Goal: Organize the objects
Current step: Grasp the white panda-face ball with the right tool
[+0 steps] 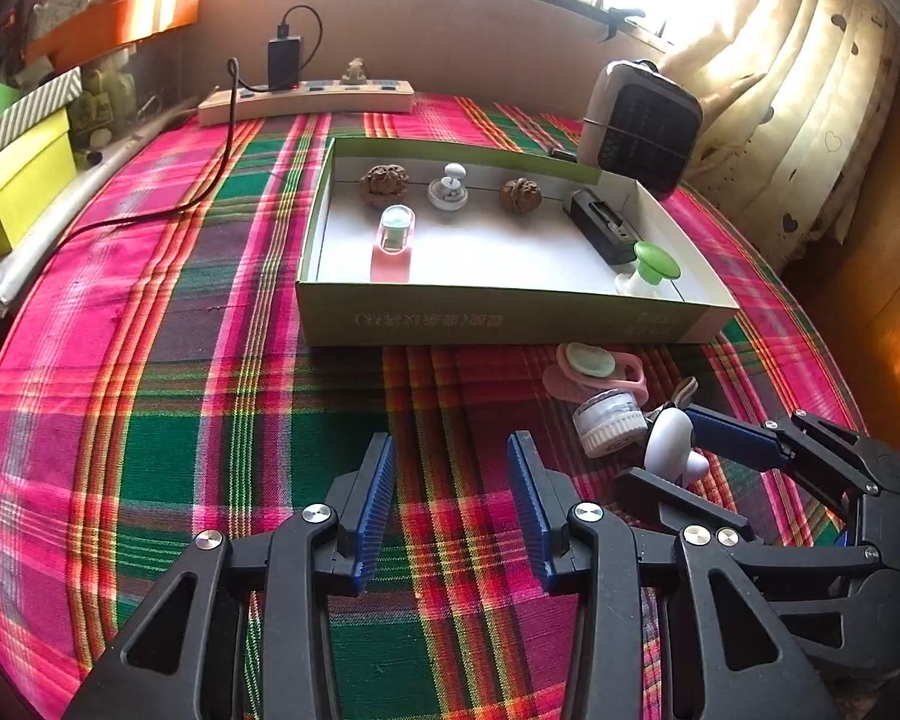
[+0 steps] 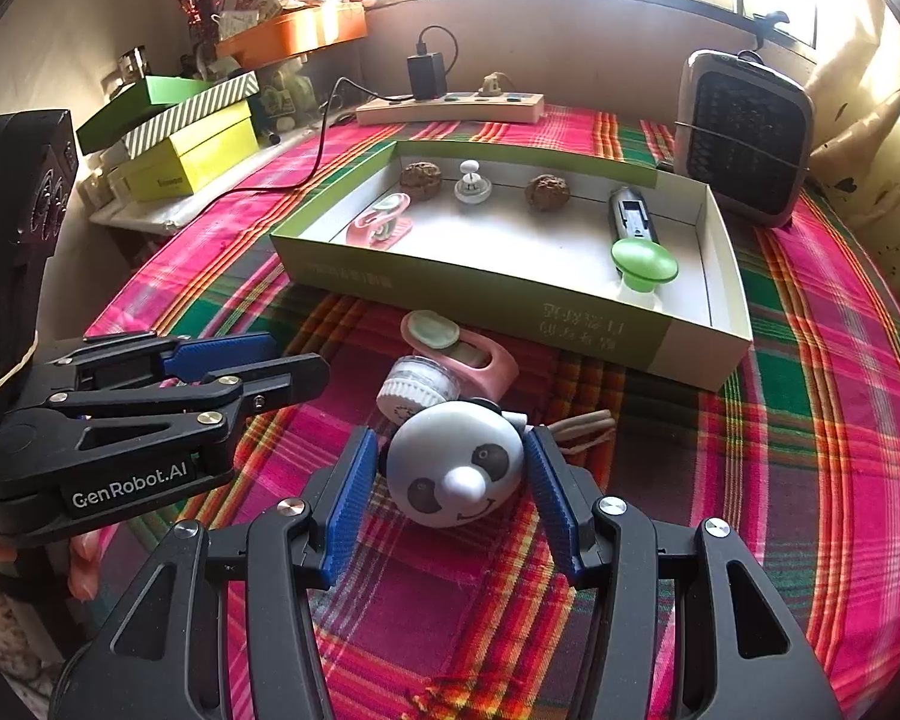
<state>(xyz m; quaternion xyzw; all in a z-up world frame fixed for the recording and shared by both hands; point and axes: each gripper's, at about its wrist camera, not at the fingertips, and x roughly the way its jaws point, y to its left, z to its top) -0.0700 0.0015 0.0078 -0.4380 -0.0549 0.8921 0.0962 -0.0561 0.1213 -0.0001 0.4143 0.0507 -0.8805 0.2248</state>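
Right gripper (image 2: pixel 450 492) straddles the panda toy (image 2: pixel 456 468), low centre of the frame, jaws spread, not yet pinching.
It looks light, hard and smooth, likely slippery; pinch the rounded sides. Left gripper (image 1: pixel 450 510) hangs spread and empty. Green box (image 2: pixel 510 294) beyond.

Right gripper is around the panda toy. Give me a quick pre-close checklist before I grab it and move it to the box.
1. Panda toy lies between the right gripper fingers: ok.
2. Pads touching the toy: cannot tell; narrow gaps show on both sides.
3. Left gripper open, holding nothing, off to the side: ok.
4. White jar and pink holder sit right behind the toy; may get nudged: not ok.
5. Free floor space in box: ok.
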